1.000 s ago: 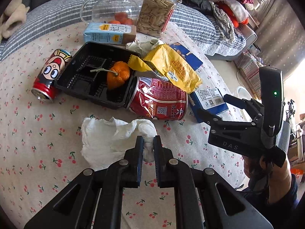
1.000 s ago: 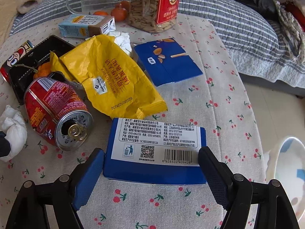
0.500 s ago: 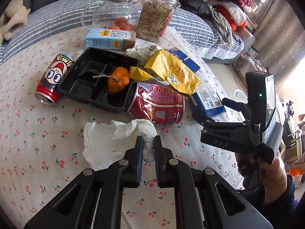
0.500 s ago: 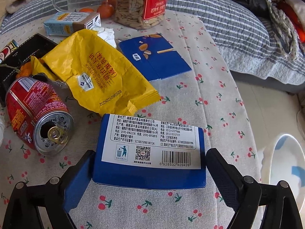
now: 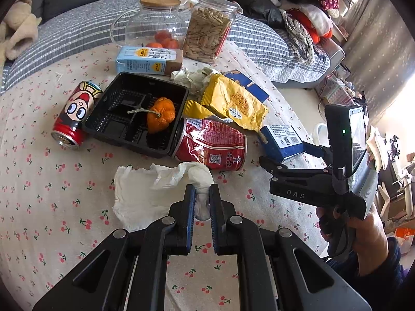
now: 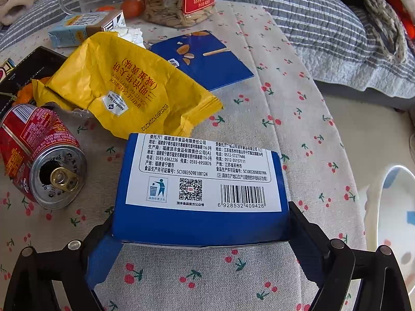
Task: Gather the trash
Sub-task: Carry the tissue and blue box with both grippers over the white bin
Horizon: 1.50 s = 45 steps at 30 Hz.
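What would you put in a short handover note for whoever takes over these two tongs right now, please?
Left tongs: shut on the white tissue, which lies on the cherry-print cloth.
Right tongs: wide open, straddling the blue box; whether the pads touch it is unclear.
Lying out: red can, cartoon can, yellow wrapper, flat blue carton, black tray holding an orange peel, milk carton.
Done: nothing visibly binned.
Left: close on the box, lift both, then clear the rest.
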Motion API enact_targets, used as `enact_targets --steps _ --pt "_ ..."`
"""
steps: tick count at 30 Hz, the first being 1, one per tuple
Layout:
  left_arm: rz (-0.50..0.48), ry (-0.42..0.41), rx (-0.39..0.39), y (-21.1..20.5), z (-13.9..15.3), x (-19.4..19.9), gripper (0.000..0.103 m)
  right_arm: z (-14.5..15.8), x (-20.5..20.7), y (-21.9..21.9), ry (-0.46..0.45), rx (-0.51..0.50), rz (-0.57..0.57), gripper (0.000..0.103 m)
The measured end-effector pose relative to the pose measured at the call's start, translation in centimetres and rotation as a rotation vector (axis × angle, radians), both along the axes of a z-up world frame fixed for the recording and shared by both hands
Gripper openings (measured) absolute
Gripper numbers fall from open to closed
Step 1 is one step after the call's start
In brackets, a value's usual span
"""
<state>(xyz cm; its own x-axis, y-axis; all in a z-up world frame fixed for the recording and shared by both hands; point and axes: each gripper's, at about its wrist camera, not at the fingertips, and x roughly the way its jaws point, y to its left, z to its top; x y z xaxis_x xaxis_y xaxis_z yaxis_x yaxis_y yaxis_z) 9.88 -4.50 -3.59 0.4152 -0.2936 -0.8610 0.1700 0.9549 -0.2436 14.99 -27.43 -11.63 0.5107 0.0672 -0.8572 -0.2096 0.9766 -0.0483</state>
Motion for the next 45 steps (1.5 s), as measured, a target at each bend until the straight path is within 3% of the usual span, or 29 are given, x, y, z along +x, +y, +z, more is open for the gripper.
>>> enact_targets --steps 11,25,36,45 --pt "-0.001 -0.037 -0.008 -0.4 2.2 -1.0 0.011 2.1 -2.3 1.1 -0.043 0.0 0.066 0.094" --pt "-0.031 -0.085 -0.013 -4.1 5.1 -2.0 0.011 6.4 -5.3 -2.1 -0.075 0.185 0.063 0.094" --pt "-0.109 -0.091 -0.049 -10.6 6.0 -0.8 0.011 8.5 -6.4 -9.0 -0.108 0.284 -0.044 0.094" --pt "-0.219 -0.021 -0.164 -17.8 4.9 0.8 0.011 9.6 -7.5 -16.6 -0.122 0.355 -0.19 0.094"
